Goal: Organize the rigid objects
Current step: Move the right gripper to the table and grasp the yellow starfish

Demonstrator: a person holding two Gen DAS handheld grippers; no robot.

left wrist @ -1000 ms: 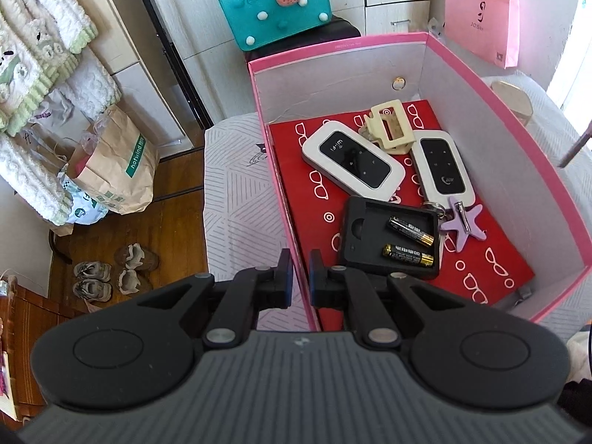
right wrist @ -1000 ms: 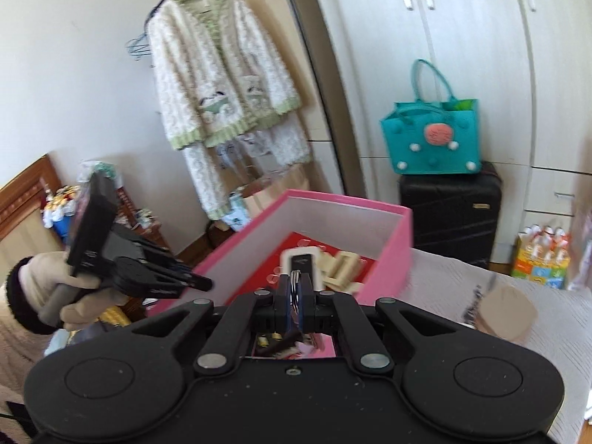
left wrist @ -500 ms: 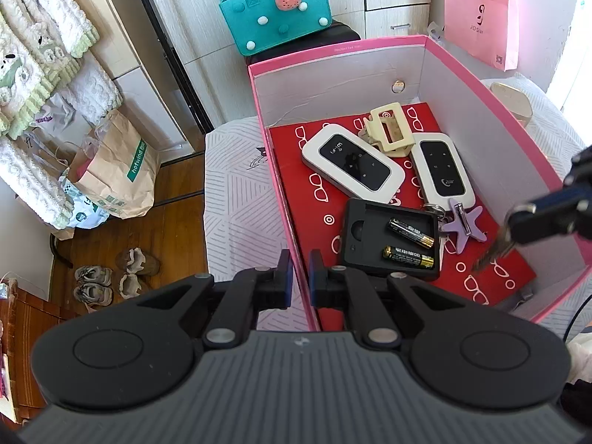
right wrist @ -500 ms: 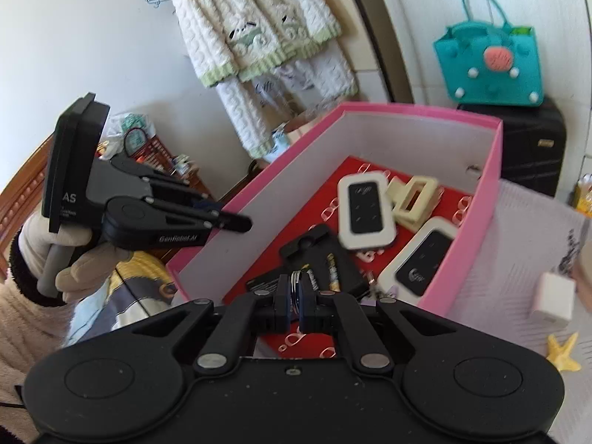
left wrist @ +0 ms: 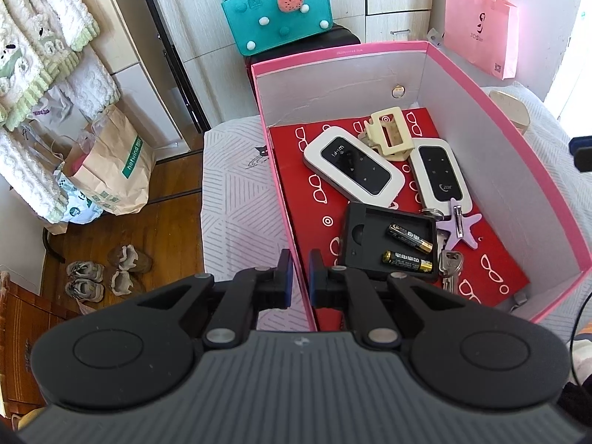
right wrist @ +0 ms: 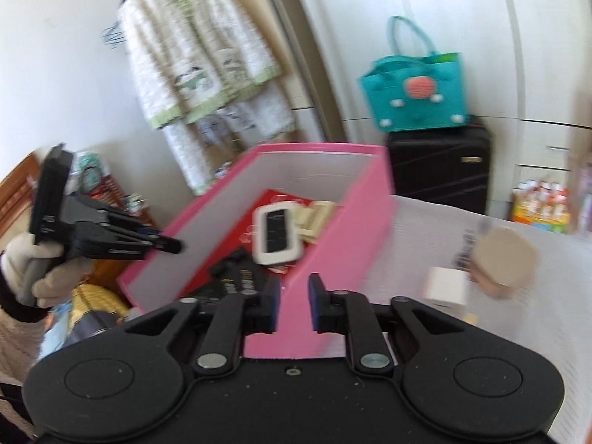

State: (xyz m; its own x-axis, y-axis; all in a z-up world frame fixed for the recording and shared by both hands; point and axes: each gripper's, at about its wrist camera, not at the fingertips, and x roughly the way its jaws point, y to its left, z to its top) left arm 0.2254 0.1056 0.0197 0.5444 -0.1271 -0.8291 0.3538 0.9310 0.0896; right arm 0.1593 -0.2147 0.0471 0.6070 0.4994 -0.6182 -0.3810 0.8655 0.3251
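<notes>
A pink box (left wrist: 532, 170) with a red floor holds two white wifi routers (left wrist: 353, 170), a beige hair clip (left wrist: 388, 135), a black tray (left wrist: 388, 244) with two batteries, a purple starfish keyring (left wrist: 460, 224) and keys (left wrist: 449, 264). My left gripper (left wrist: 299, 277) is shut on the box's near-left wall. My right gripper (right wrist: 294, 305) is open and empty, outside the box's right wall (right wrist: 333, 248). A white cube (right wrist: 446, 286) and a round tan object (right wrist: 503, 259) lie on the bed to its right.
The box sits on a patterned white bedcover (left wrist: 236, 192). A teal bag (left wrist: 275, 11) on a black suitcase (right wrist: 440, 170) and a pink bag (left wrist: 481, 26) stand behind. A paper bag (left wrist: 111, 170) and shoes (left wrist: 107, 270) are on the wooden floor at left.
My right gripper has let the keys go into the box, opened, and drawn back out to the right of the box. My left gripper has stayed clamped on the wall.
</notes>
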